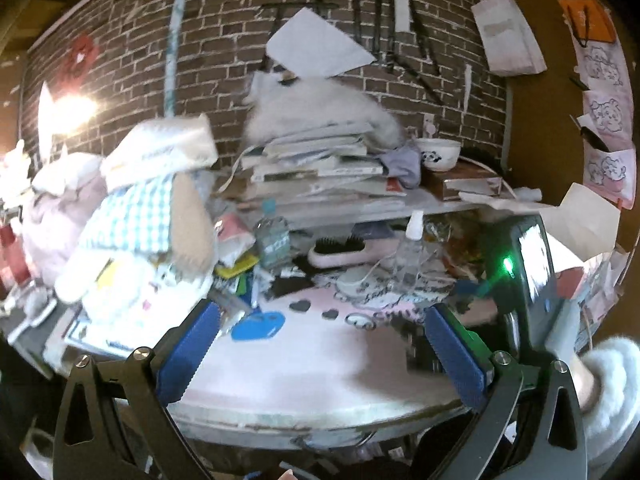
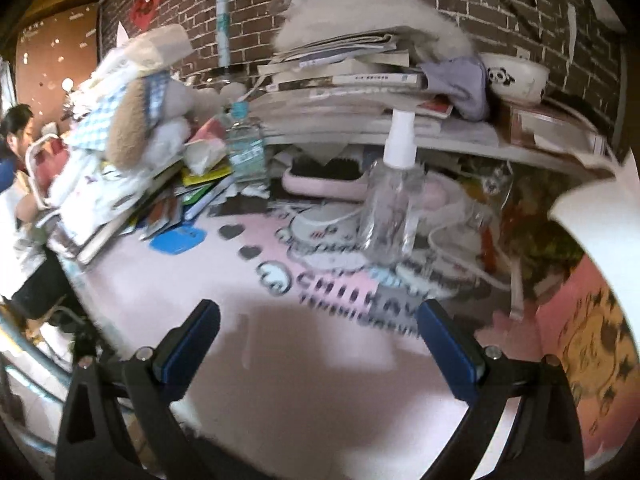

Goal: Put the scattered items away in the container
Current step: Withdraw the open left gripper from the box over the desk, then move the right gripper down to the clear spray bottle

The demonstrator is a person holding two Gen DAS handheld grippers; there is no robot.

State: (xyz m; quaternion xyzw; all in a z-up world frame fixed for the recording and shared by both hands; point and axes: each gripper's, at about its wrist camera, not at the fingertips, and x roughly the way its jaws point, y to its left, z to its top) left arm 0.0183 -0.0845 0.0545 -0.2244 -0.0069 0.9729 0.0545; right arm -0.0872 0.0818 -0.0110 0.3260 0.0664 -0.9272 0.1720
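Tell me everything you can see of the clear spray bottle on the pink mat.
The spray bottle is clear, plastic by its look, with a white pump head and cap on top. It stands upright on the pink printed mat, in front of the pink hairbrush and below the shelf of stacked books. A white cable lies by its base. It looks empty or nearly so. Nothing grips it.

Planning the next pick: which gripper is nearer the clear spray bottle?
Right. The right gripper faces the clear spray bottle just ahead; from the left gripper it sits farther back.
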